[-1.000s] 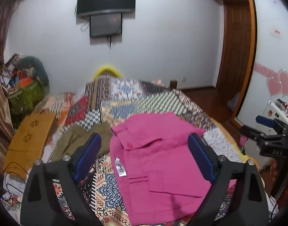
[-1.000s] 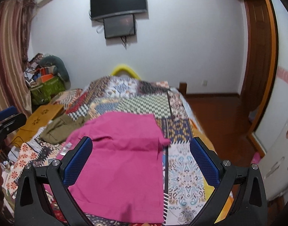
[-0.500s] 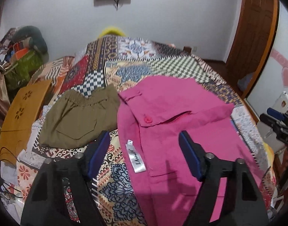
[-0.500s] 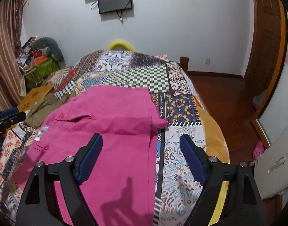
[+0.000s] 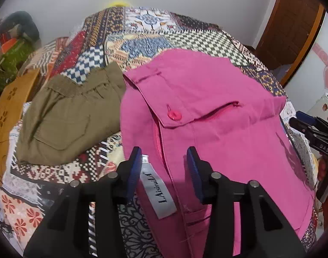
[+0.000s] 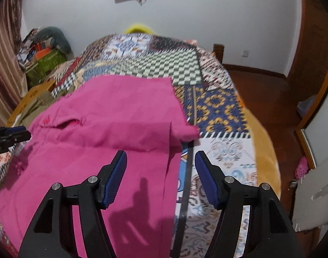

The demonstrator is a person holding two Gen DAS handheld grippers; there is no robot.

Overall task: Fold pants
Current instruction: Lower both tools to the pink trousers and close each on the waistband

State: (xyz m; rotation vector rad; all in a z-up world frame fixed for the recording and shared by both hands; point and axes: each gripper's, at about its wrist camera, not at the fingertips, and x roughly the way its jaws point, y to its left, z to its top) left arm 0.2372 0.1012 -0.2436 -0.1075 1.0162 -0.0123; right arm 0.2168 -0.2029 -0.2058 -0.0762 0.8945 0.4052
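Both your grippers have dropped toward the pink pants (image 5: 217, 111) spread at the bed's (image 6: 224, 165) near edge; left gripper (image 5: 164, 167) and right gripper (image 6: 160, 178) jaws are closing, pinching nothing yet. Close early and you'll miss one layer.

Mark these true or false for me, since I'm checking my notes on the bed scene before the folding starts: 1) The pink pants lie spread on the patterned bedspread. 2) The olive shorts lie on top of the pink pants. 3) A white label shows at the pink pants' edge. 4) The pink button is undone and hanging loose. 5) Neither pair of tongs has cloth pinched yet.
1) True: the pink pants lie on the bedspread.
2) False: the olive shorts lie beside them, on the bedspread.
3) True: the white label sits between the left tongs fingers.
4) False: the pink button sits flat on its flap.
5) True: left and right tongs are closing, pads not yet pressing cloth.
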